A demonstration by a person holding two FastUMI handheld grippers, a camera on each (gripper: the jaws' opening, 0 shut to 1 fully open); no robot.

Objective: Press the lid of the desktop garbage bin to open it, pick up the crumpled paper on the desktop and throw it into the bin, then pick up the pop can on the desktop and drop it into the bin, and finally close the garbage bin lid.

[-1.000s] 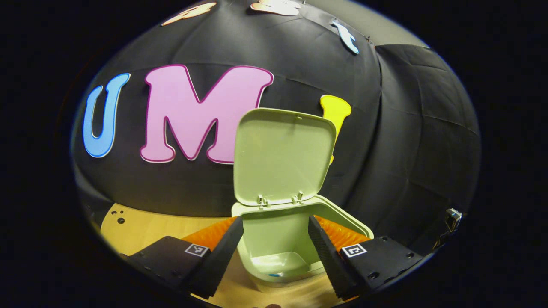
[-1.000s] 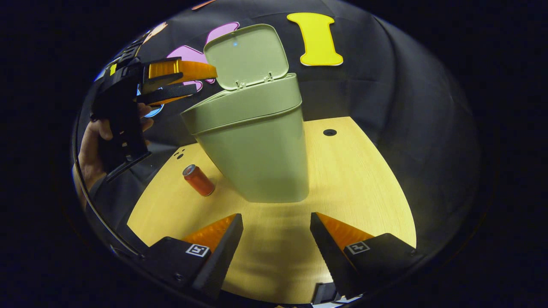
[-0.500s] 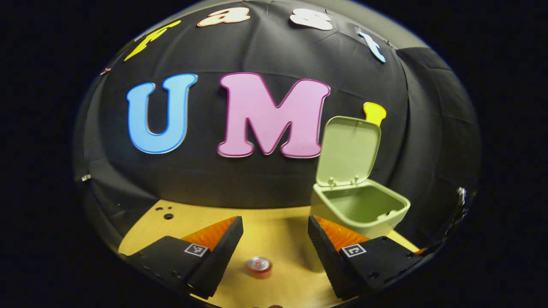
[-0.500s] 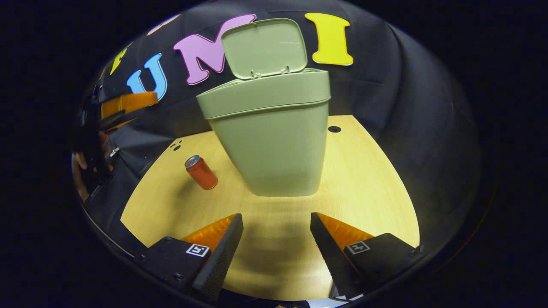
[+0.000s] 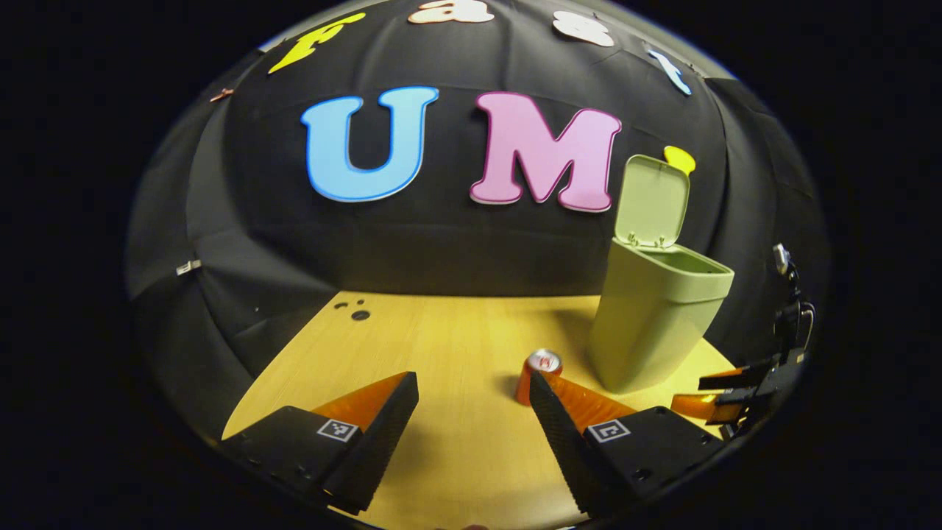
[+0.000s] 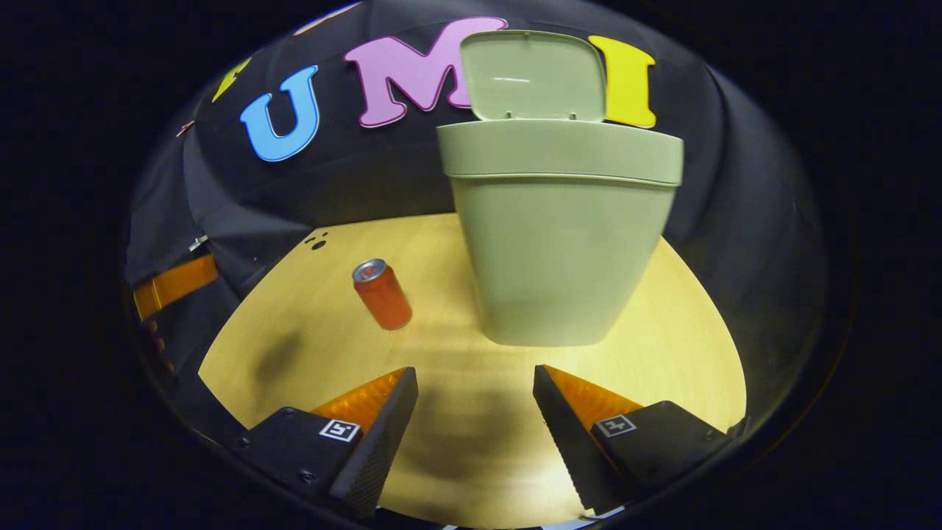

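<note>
Bin open, pop can upright on counter, both grippers empty.
Left gripper view: left gripper (image 5: 473, 401) fingers spread, holding nothing; pop can (image 5: 536, 372) stands just left of the bin (image 5: 651, 320), lid (image 5: 652, 200) raised; right gripper (image 5: 725, 394) low, right of the bin. Right gripper view: right gripper (image 6: 475, 401) fingers spread, empty, over the counter (image 6: 684, 331) before the bin (image 6: 559, 243); pop can (image 6: 381, 294) left of the bin, apart.
</note>
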